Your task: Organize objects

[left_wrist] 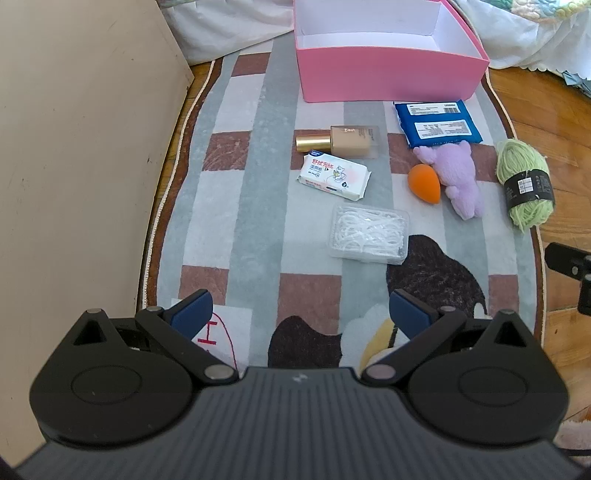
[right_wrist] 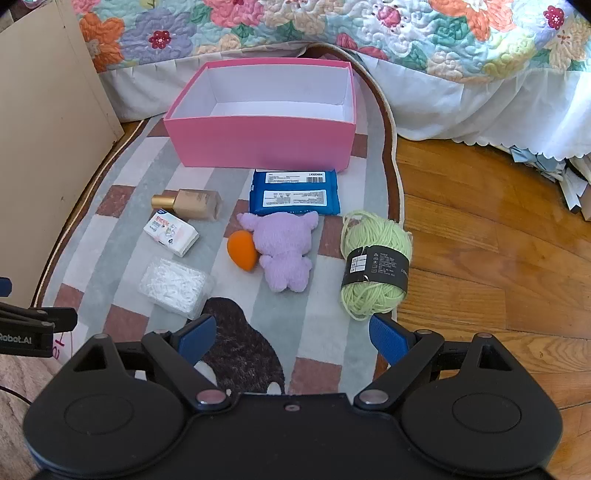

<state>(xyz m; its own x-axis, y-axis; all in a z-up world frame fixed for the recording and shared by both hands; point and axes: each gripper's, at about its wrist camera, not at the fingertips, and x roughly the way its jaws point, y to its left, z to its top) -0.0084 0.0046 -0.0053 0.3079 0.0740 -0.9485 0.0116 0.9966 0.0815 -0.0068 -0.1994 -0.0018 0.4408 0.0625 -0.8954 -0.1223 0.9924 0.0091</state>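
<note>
An empty pink box (left_wrist: pixel 388 74) (right_wrist: pixel 258 136) stands at the far end of a checked rug. In front of it lie a blue wipes pack (left_wrist: pixel 437 123) (right_wrist: pixel 294 192), a foundation bottle (left_wrist: pixel 340 142) (right_wrist: pixel 188 203), a small white tissue pack (left_wrist: pixel 333 176) (right_wrist: pixel 171 231), a clear box of floss picks (left_wrist: pixel 369 234) (right_wrist: pixel 173 288), an orange sponge (left_wrist: pixel 424 183) (right_wrist: pixel 242 250), a purple plush toy (left_wrist: pixel 456 177) (right_wrist: pixel 284 254) and a green yarn ball (left_wrist: pixel 524 182) (right_wrist: pixel 375 264). My left gripper (left_wrist: pixel 301 314) hangs open over the rug's near end. My right gripper (right_wrist: pixel 293 338) is open too, just short of the yarn.
A beige cabinet side (left_wrist: pixel 74 147) (right_wrist: pixel 44 129) borders the rug on the left. A bed with a floral quilt (right_wrist: pixel 332 33) and white skirt runs behind the box. Wood floor (right_wrist: pixel 498 240) lies to the right of the rug (left_wrist: pixel 258 221).
</note>
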